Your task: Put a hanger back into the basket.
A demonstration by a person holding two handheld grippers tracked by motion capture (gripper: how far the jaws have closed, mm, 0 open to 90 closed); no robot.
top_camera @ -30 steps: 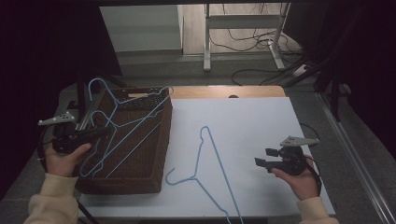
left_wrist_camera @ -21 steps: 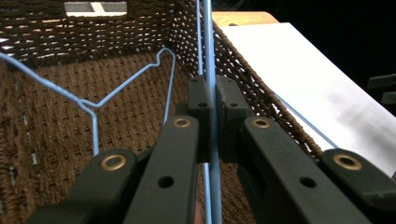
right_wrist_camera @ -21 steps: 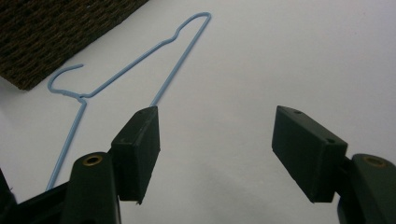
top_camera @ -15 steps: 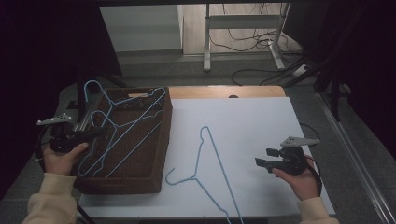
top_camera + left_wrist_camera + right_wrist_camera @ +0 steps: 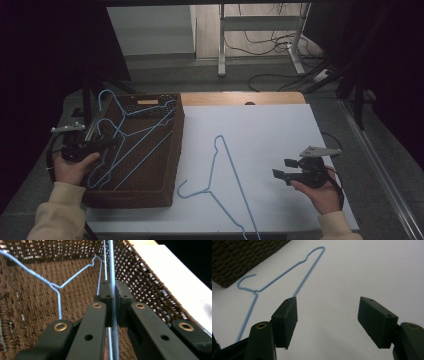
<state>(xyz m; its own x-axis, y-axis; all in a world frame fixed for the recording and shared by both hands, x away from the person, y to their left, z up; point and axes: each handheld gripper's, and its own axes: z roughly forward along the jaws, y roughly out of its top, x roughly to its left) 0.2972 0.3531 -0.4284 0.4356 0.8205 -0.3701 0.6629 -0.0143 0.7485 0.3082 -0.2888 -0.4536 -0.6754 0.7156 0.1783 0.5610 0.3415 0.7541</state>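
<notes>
Three blue wire hangers in play, two already down in the wicker basket [image 5: 150,195] at nine o'clock on the table, one still out on the white table top [image 5: 270,130].

Left gripper [image 5: 111,144] at the basket's nine o'clock rim, pressed together on the held hanger [image 5: 111,270]: pads pinching the thin blue wire, seen running straight up between the jaws in the left gripper view, woven floor close beneath. Second basket hanger [image 5: 120,107] alongside, hook poking over the far rim toward eleven o'clock.

Right gripper [image 5: 278,169] at four o'clock, spread wide, nothing between the jaws, hovering over bare white surface. Loose hanger [image 5: 220,170] flat near six o'clock, hook curled toward the basket's near corner, one long arm running off the near edge; from the right gripper view, lying toward eleven o'clock, well apart from the open jaws.

Progress, at a guess: roughly two thirds through. Done: two hangers inside the basket, though one not yet released. Left: letting go of the pinched wire, then collecting the last hanger from the table top and dropping it in with the others.
</notes>
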